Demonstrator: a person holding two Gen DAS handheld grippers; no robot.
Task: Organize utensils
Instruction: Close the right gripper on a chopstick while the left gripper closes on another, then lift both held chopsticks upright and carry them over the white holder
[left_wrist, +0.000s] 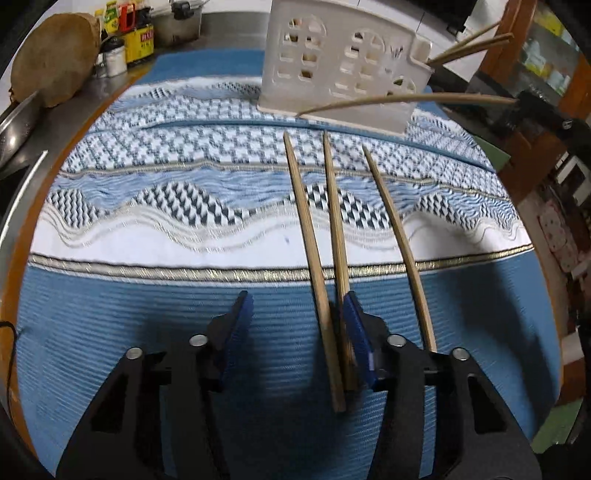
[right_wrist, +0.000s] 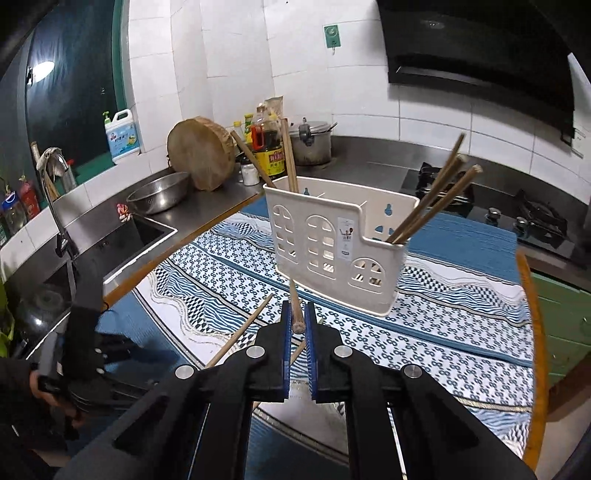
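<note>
My left tongs (left_wrist: 297, 306) hang spread wide just above the blue patterned cloth (left_wrist: 147, 206) on the bench, gripping nothing. Three loose chopsticks (left_wrist: 314, 266) lie on the cloth, running from near to far; the thick ends of two rest in the gap close to my right finger, and the third lies just outside that finger. Beyond their tips, at the far side, stands the white utensil holder (left_wrist: 340, 62).

My right tongs (right_wrist: 297, 328) are pinched on a single chopstick (right_wrist: 295, 310), its butt end showing between the blue pads (right_wrist: 286, 343), the shaft pointing away toward the holder. In this view the holder stands upright mid-cloth, with three chopsticks (right_wrist: 432, 199) leaning out of its right compartment and two chopsticks (right_wrist: 288, 155) out of the far left.
</note>
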